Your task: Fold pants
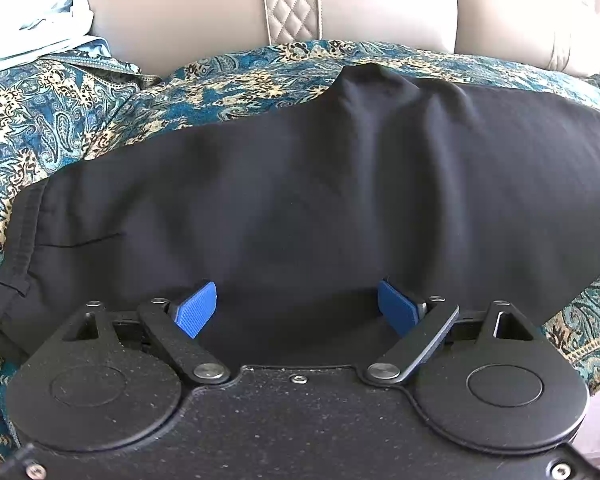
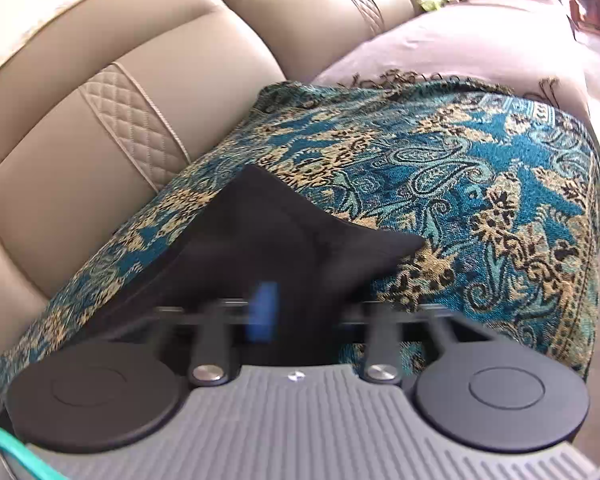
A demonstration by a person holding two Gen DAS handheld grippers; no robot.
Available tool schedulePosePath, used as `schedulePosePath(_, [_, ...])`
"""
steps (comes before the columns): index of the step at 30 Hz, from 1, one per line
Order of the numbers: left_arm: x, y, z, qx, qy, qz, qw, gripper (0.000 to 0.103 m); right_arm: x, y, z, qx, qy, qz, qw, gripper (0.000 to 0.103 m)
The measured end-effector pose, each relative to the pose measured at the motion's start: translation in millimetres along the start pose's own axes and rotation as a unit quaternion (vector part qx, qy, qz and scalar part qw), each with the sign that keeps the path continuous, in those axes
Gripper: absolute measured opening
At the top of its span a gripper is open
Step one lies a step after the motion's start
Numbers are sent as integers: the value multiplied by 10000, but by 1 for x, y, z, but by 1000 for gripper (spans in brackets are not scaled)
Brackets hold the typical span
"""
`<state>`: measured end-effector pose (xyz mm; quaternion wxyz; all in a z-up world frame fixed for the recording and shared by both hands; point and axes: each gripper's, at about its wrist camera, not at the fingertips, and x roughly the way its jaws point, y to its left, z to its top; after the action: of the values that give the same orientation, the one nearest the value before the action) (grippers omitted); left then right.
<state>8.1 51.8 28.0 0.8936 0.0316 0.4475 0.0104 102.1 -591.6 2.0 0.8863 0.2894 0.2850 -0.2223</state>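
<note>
Black pants (image 1: 320,196) lie spread across a teal and gold paisley throw (image 1: 60,120) on a beige sofa. My left gripper (image 1: 296,310) is open, its blue pads (image 1: 196,308) apart and resting low over the near edge of the pants. In the right wrist view a corner of the black pants (image 2: 284,240) is lifted off the throw (image 2: 480,184). My right gripper (image 2: 296,312) is blurred; one blue pad (image 2: 262,312) shows against the black cloth, the other pad is hidden by it. It looks shut on the pants.
The beige leather sofa back (image 1: 204,12) with a quilted strip (image 2: 136,120) rises behind the throw. Light blue and white clothes (image 1: 48,28) lie at the far left. A mauve cover (image 2: 460,36) lies on the seat beyond the throw.
</note>
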Motion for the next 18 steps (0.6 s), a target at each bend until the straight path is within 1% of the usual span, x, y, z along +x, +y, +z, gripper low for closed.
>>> schedulePosePath(3, [0,2,0,-24,33,-26,10000,88,2,7,3,119,17,67,9999,8])
schedulePosePath(5, [0,3,1,-42,41,-39,10000,88,-1,20,4,6,-71,38,10000,7])
schedulePosePath(6, [1,3,1,-43,40,-43,10000,88,-3,30,4,-100,-134,118,9998,6])
schedulePosePath(7, [1,3,1,-46,34,-44,10000,88,-7,43,3,-265,-194,221,9992,6])
schedulePosePath(9, [1,3,1,-48,22,-49,10000,88,-19,79,-4,-838,-302,497,9948,5])
schedulePosePath(11, [1,2,1,-54,16,-47,10000,88,-34,124,-20,-1530,-348,806,9843,5])
schedulePosePath(12, [1,2,1,-52,11,-48,10000,88,-42,148,-33,-1880,-303,1037,9762,5])
schedulePosePath(14, [1,2,2,-45,10,-51,10000,88,-57,193,-68,-2567,-114,1449,9555,5])
schedulePosePath(16, [0,2,2,-60,15,-61,10000,88,-68,232,-116,-3328,177,1826,9250,5])
schedulePosePath(17, [0,3,2,-66,14,-67,10000,88,-72,247,-141,-3681,353,2019,9069,5])
schedulePosePath(18, [0,2,2,-65,13,-69,10000,88,-77,262,-167,-4046,560,2215,8855,5])
